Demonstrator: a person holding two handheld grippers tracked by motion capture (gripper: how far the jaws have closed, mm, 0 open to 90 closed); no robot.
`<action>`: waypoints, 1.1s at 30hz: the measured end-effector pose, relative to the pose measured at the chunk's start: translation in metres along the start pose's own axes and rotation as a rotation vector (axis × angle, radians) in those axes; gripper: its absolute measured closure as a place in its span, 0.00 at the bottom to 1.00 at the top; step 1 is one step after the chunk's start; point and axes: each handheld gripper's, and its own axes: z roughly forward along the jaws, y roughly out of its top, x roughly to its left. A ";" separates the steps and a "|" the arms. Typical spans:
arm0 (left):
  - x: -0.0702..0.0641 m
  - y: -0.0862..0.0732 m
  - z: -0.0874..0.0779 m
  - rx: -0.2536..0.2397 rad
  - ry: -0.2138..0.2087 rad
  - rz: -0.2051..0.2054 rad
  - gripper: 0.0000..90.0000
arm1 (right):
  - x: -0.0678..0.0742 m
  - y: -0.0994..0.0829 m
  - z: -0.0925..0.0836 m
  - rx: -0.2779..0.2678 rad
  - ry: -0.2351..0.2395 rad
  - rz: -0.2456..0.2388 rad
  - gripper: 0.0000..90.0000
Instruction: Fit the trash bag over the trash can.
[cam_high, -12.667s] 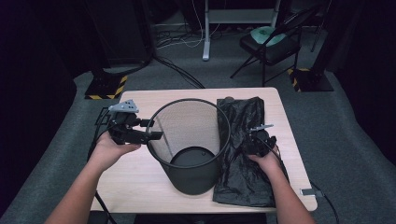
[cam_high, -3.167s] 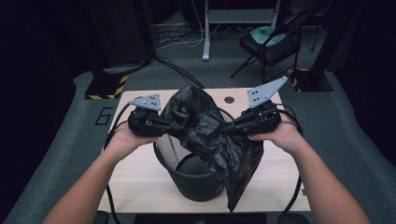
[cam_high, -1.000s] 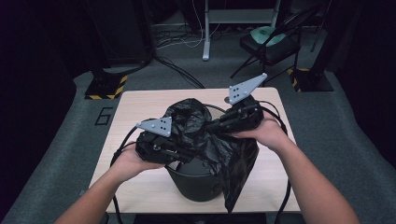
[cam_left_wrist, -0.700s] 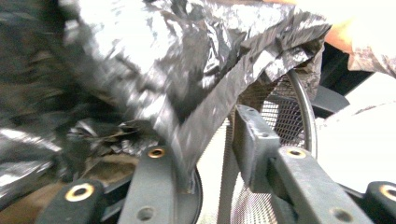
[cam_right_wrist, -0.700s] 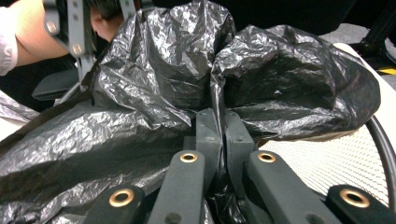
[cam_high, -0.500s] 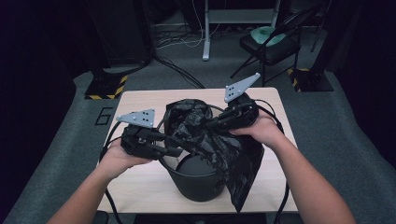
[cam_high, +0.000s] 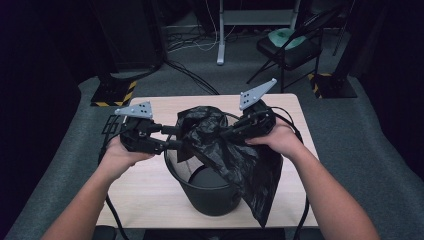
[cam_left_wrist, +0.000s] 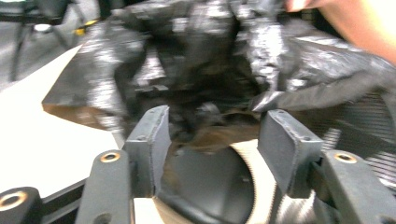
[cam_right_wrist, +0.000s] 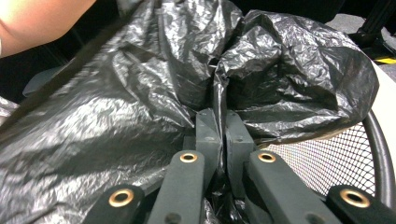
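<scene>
Left gripper (cam_high: 172, 137) sat left of centre in the high view, jaws just opened and apart; bag edge lay just ahead of its pads (cam_left_wrist: 152, 135), not pinched. Black trash bag (cam_high: 225, 150) was bunched over the mesh bin (cam_high: 207, 195) at frame centre, draping down the bin's right side onto the tabletop (cam_high: 140, 185). Right gripper (cam_high: 227, 134), right of centre, was clamped on the bag's upper fold.
</scene>
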 end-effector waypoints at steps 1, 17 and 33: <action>0.005 0.000 0.001 0.001 0.022 -0.004 0.46 | 0.000 0.000 0.000 -0.001 0.000 0.000 0.96; 0.039 0.004 0.022 0.012 0.101 -0.061 0.63 | -0.001 -0.002 0.000 -0.019 0.013 -0.003 0.96; 0.024 0.009 0.012 -0.011 0.067 0.004 0.99 | 0.005 0.000 -0.003 -0.041 0.013 -0.020 0.96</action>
